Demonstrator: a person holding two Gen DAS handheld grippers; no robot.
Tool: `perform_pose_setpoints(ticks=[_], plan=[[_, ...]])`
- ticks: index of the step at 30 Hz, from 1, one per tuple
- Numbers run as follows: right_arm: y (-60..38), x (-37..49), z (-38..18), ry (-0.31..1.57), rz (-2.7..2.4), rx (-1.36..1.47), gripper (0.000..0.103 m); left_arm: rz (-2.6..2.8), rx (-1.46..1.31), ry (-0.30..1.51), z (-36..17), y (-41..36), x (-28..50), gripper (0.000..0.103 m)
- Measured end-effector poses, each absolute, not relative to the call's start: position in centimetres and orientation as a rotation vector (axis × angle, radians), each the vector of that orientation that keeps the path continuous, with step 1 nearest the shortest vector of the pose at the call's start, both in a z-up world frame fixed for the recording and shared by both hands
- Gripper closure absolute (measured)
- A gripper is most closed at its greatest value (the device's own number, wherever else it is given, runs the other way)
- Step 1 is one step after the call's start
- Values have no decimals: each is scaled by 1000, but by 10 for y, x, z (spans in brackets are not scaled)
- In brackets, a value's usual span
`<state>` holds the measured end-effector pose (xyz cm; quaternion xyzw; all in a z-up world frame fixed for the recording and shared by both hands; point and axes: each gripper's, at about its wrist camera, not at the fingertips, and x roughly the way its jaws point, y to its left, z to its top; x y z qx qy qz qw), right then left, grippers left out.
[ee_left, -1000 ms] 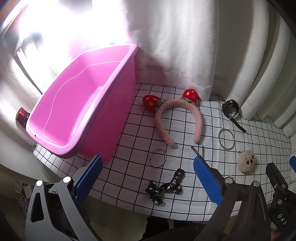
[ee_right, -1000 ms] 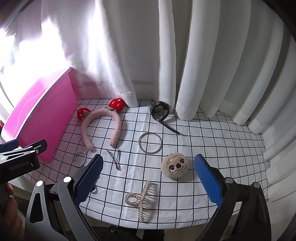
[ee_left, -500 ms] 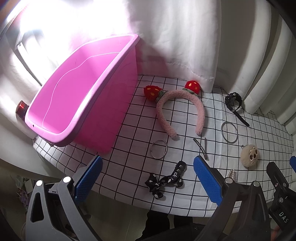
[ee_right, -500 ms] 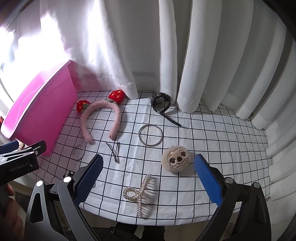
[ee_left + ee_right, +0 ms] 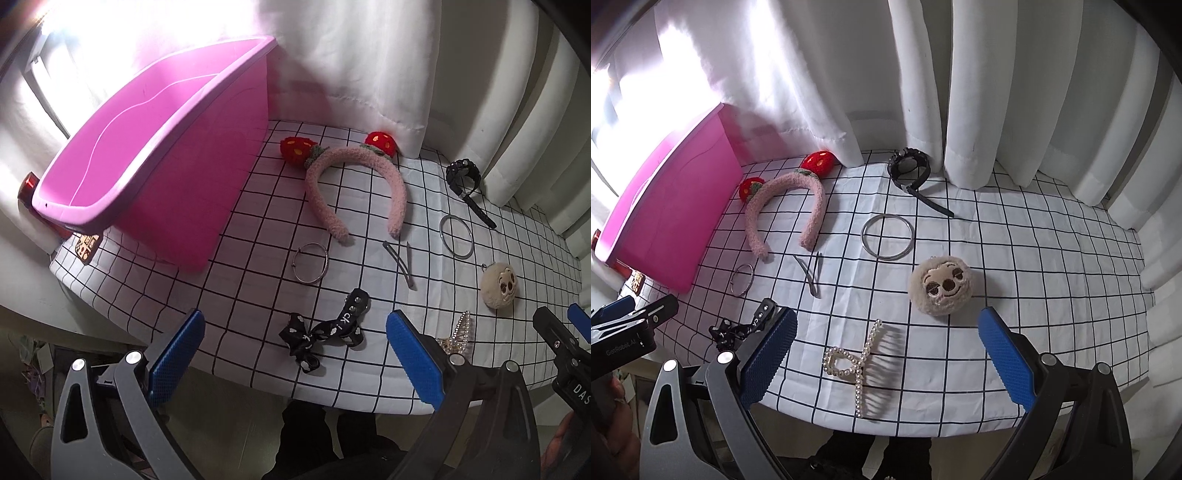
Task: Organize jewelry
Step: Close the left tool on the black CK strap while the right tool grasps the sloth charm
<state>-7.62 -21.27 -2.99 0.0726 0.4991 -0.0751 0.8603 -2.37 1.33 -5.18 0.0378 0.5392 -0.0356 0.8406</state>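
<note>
A: Both grippers have drawn back from the pink bin; more table shows now

B: Left gripper and right gripper have fingers wide, empty. Jewelry, like the bow, lies right of the bin; nothing sorted yet

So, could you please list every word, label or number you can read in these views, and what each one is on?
"ck" on the black bow ribbon; any further letters are unreadable.
"DAS", cut off by the frame edge, on the right gripper in the left wrist view.
"GenRobot.AI", faint, on the left gripper in the right wrist view.
The small card by the pink bin bears marks too blurred to read.
</note>
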Motion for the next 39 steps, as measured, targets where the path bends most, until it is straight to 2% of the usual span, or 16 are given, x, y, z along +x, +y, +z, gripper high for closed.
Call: perform_pose_setpoints(ticks=[15,39], plan=[[-266,-79,-91,1123,-200,191,9,-74,55,1213,-135,12,-28,6],[-282,-6,-158,1192,-212,128,9,-75,36,1229,-184,-10,-10,6]])
